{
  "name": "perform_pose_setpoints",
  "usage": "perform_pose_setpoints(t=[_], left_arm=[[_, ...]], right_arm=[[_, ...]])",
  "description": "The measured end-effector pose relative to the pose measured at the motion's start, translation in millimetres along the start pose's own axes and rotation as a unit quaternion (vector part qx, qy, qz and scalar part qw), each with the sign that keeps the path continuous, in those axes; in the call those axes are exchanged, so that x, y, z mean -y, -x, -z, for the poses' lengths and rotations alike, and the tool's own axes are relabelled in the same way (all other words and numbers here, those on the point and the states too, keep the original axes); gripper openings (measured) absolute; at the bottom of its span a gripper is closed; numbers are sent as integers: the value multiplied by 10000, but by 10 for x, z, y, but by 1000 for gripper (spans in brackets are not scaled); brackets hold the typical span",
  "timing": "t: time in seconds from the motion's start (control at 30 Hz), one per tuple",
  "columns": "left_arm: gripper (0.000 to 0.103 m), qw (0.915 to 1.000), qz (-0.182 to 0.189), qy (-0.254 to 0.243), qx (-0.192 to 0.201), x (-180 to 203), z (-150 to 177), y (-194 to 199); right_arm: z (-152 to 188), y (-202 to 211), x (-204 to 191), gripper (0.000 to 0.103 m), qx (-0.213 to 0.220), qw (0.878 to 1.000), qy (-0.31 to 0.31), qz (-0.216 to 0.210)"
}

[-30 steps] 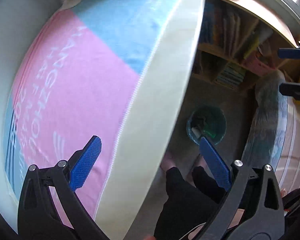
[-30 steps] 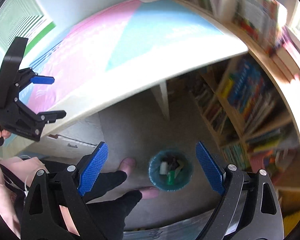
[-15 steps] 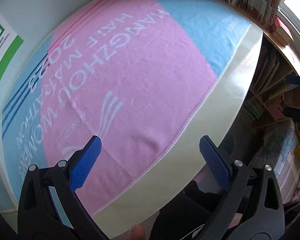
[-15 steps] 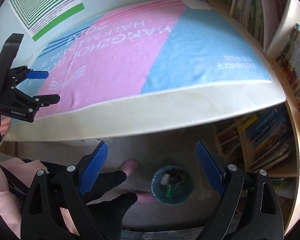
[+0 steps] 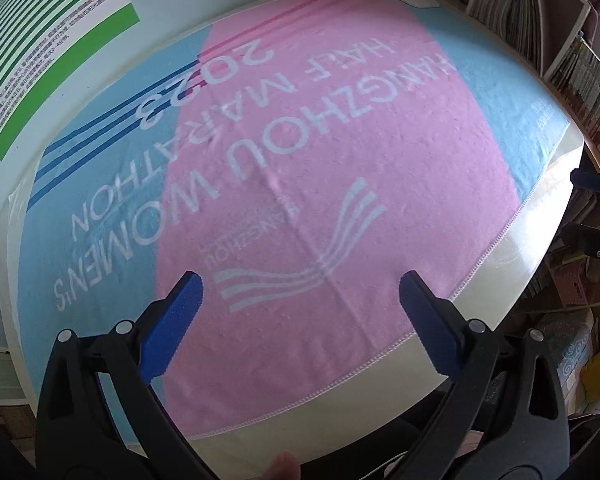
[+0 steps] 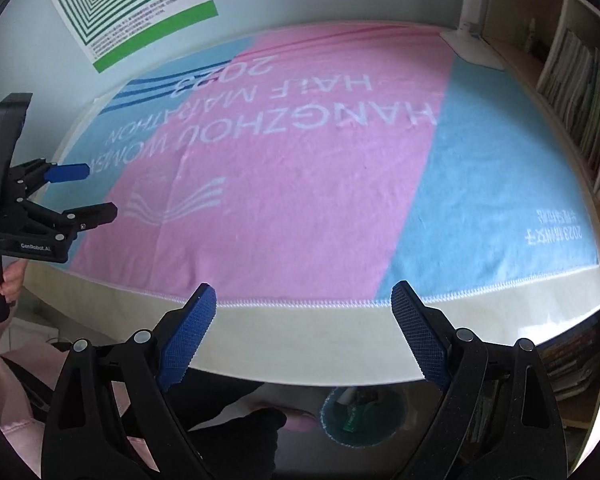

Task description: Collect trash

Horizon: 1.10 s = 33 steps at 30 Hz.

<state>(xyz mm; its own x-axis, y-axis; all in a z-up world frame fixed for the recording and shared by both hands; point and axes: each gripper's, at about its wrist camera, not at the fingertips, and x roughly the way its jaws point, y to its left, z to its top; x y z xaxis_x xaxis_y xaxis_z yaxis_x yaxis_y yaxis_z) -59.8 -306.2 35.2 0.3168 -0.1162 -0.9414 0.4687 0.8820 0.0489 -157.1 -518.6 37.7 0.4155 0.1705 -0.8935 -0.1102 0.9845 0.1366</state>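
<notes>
A pink and light-blue towel [image 5: 320,184] [image 6: 300,184] with white lettering covers a cream table [image 5: 540,216] [image 6: 320,336]. No loose trash shows on it. My left gripper [image 5: 300,300] hovers open over the towel's near pink part, nothing between its blue pads. My right gripper [image 6: 304,320] is open and empty above the table's front edge. In the right wrist view the left gripper [image 6: 88,196] appears at the left, held by a hand [image 6: 8,280]. On the floor under the table edge stands a teal bin [image 6: 360,416] with scraps inside, partly hidden.
A green-striped poster [image 6: 132,4] hangs on the back wall. Bookshelves [image 5: 560,52] [image 6: 572,92] full of books line the right side. A white lamp base [image 6: 472,48] sits at the table's far right corner. The person's dark-clad legs [image 6: 228,420] are below the table.
Both grippers have swung up from the floor and bin to face the table top. The bin left the left wrist view and dropped to the bottom of the right one. Both stay open.
</notes>
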Motion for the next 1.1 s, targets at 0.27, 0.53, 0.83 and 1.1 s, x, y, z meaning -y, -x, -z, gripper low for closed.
perform_pose_setpoints(t=[0.27,0.53,0.83,1.1], left_arm=[[96,9984,-119,535,130,-505,-9,0],[96,9970,-245,733,95,-781,28,-49],[96,9972,-221,710,107,-862,-49,-84],[96,9971,-233,718,94,-882,-65,-102]], right_arm=[[-411,-249,-354,89,-101,9990,411,-138],[-681,-406,-604,89,-94,9977,600,-299],[-838,-501,-711,89,-155,9970,652,-399],[-870,-522,-713,89,-178,9968,672,-403]])
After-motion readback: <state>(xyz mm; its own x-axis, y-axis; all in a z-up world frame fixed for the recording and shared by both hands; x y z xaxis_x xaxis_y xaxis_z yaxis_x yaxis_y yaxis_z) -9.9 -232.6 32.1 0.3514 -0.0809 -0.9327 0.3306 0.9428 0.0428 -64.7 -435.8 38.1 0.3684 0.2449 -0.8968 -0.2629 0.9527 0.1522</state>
